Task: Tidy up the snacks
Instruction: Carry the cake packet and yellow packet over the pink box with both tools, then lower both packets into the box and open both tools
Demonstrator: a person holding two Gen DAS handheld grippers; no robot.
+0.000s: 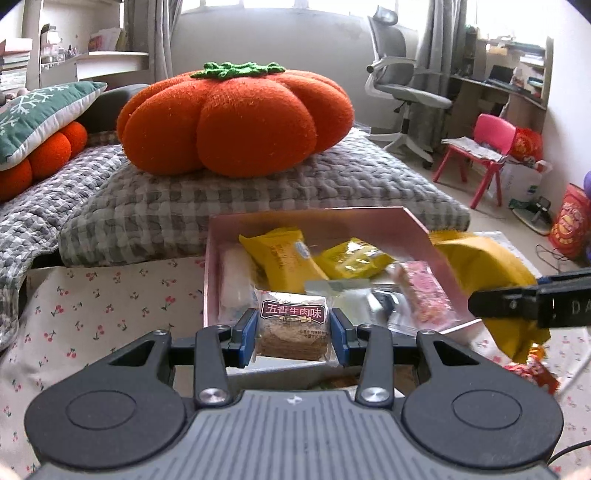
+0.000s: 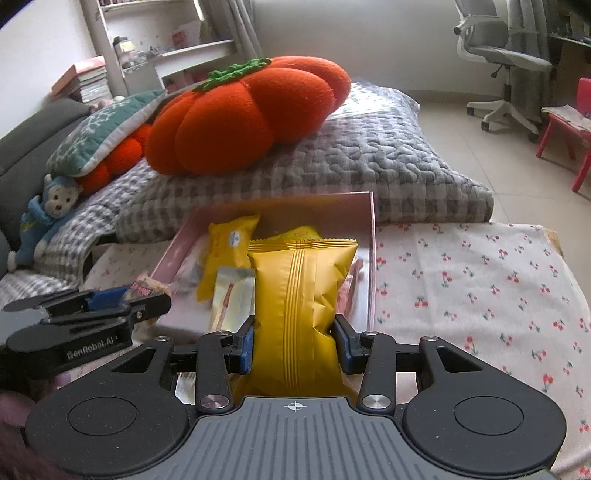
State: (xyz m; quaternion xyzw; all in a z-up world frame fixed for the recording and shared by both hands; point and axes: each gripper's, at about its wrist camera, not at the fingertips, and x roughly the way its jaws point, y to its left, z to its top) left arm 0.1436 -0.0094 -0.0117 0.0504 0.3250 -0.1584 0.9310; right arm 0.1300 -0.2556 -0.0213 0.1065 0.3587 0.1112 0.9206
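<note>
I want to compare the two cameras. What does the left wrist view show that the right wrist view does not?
Only the left wrist view shows the printed front of the biscuit pack in the left gripper, and a pink snack.

Only the right wrist view shows a blue monkey toy and the seam of the yellow bag in the right gripper.

Both show the pink box and pumpkin cushion.

Daylight is pouring through a window point(image 1: 295, 5) behind grey curtains point(image 1: 162, 37), washing out the pale wall point(image 1: 266, 44). A grey office chair point(image 1: 402, 85) is standing on the tiled floor point(image 2: 491, 155) beside a cluttered desk point(image 1: 491, 92). A red stool point(image 1: 476, 155) is sitting nearby. White shelves point(image 2: 162, 40) are lining the left wall. A quilted grey blanket point(image 1: 258, 192) is carrying a pumpkin cushion point(image 1: 236, 118).
</note>
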